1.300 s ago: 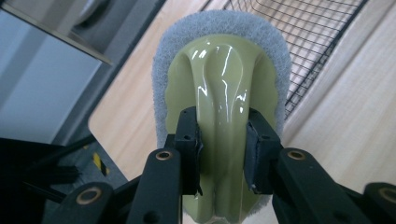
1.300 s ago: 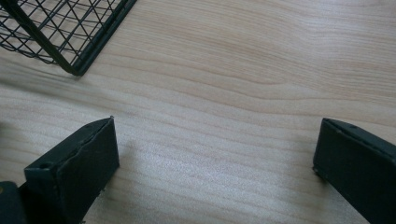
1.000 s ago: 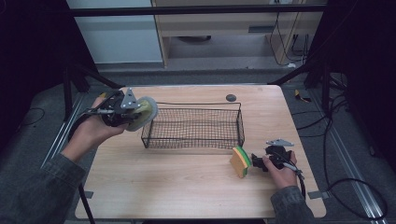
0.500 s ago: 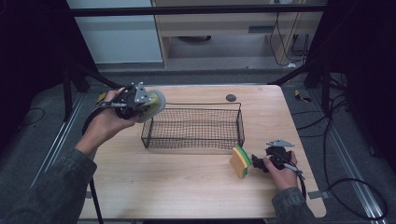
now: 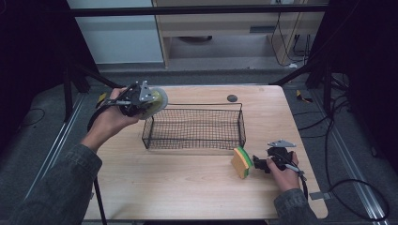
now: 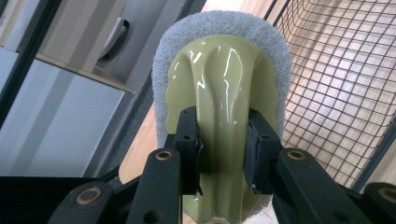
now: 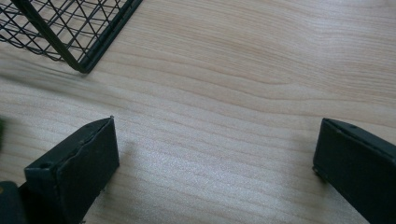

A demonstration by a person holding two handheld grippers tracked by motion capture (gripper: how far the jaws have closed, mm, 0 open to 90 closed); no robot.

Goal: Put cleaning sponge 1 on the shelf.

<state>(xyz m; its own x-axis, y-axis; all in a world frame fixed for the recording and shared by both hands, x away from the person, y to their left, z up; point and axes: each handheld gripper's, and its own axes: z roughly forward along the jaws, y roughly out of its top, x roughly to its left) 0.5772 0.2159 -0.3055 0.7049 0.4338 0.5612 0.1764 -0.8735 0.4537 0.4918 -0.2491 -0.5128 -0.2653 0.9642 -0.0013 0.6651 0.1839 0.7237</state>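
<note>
Clamped in the left gripper (image 5: pixel 149 100) is a scrubbing brush (image 6: pixel 223 93): its two black jaws pinch the raised ridge of the glossy pale-green handle, and the grey-white scouring pad rings that handle like a collar. From the high view, gripper and scrubber hang in the air just off the left end of the wire basket (image 5: pixel 195 126), about level with its rim or a little above, the hand (image 5: pixel 109 123) cocked back behind them.

My reading is that the carry is under way and the drop comes next. That calls for bringing the scrubber in over the near-left corner, clear of the top wire, lowering it inside and only then letting the jaws part. The rim is what stands in the way; the pad's soft edge looks close enough to snag on it if the approach is too low.

Inside, the basket looks bare, so there is room to set it down anywhere.

Further right, a yellow and green sponge (image 5: pixel 241 162) stands on edge on the table (image 5: pixel 187 187), just off the basket's front right corner. The right gripper (image 5: pixel 257 163) rests low just beside it, jaws spread wide over bare wood in its own view, holding nothing. A small dark disc (image 5: pixel 232 98) lies beyond the basket, out of the way.
</note>
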